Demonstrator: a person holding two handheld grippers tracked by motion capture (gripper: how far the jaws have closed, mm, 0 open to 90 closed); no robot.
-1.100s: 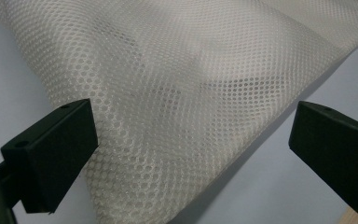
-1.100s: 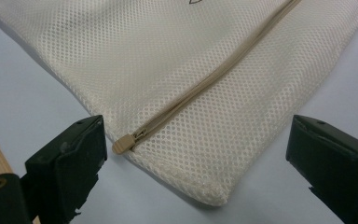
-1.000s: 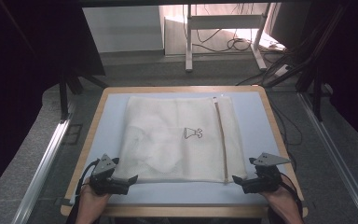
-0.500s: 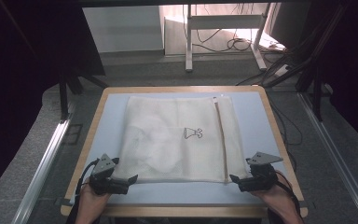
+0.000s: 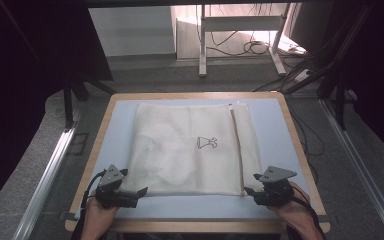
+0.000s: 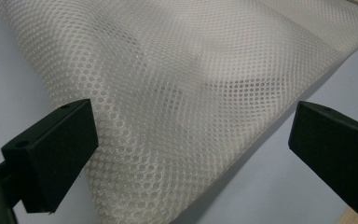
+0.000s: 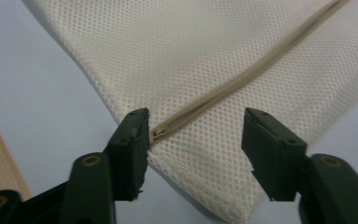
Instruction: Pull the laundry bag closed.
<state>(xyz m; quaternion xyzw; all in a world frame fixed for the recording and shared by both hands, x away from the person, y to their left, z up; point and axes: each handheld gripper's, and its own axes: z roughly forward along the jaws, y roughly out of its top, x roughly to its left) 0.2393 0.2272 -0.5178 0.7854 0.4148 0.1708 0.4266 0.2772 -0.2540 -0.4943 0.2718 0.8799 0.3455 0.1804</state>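
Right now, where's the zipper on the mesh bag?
In the high view the zipper runs along the bag's right side; its near end lies between the right gripper's open jaws.

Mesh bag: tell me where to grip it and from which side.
Grip the mesh bag at its two near corners, coming in low from the table's near edge. It lies flat, and each open tool, left and right, already straddles a corner.
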